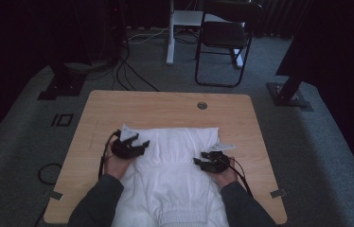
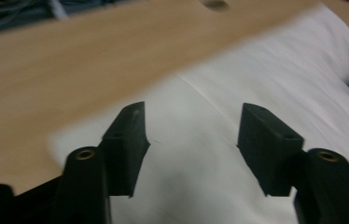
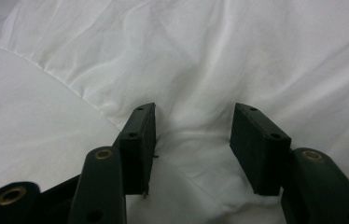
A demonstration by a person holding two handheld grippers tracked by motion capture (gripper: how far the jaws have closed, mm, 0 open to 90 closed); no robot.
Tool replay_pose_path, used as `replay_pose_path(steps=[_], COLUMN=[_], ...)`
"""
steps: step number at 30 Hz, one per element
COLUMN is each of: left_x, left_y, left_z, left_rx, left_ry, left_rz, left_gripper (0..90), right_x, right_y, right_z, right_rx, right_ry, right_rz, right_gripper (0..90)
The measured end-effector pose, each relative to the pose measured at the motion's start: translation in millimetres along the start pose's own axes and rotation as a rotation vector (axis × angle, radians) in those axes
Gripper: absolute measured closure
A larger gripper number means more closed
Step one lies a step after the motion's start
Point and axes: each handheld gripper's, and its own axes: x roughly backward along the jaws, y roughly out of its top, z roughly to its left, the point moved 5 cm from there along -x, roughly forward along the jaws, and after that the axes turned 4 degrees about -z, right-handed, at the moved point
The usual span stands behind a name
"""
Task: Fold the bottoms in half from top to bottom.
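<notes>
Gaping over the white garment (image 2: 256,93), the left gripper (image 2: 191,140) grips nothing, bare table (image 2: 70,70) beyond its fingers; the right gripper (image 3: 193,140), half-spread, has cloth bunched between unpinching pads.

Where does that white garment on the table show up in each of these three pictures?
High view: the white garment lies mid-table, running to the near edge.
Left gripper view: it spreads across the lower right, behind the black jaws.
Right gripper view: it spreads behind the jaws, wrinkled.
Shared landmark: the wooden table under it, in the high and left gripper views.
</notes>
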Motion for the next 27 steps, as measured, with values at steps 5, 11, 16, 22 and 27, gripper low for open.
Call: replay_pose_path(steps=[5, 11, 16, 22, 27], left_x=[-34.2, -67.9, -76.1, -72.7, -70.5], left_y=[0.4, -30.9, -41.7, -42.0, -39.5], left_z=[43.8, 63.8, 67.6, 68.5, 62.2], left_rx=[0.080, 0.144, 0.154, 0.136, 0.134], left_ry=[0.056, 0.129, 0.133, 0.119, 0.026], left_rz=[0.066, 0.184, 0.219, 0.228, 0.229], left_gripper=[30.7, 24.8, 20.2, 22.9, 57.0], right_x=[0.0, 0.1, 0.2, 0.2, 0.4], right_y=[0.0, 0.0, 0.1, 0.1, 0.3], right_z=[-0.2, -0.4, -0.7, -0.7, -1.0], right_rx=[-0.002, -0.006, -0.007, -0.008, -0.013], right_ry=[0.002, 0.004, 0.005, 0.006, 0.012], right_rz=[-0.001, -0.001, -0.002, -0.001, 0.002], right_gripper=[49.5, 49.5, 49.5, 49.4, 49.4])
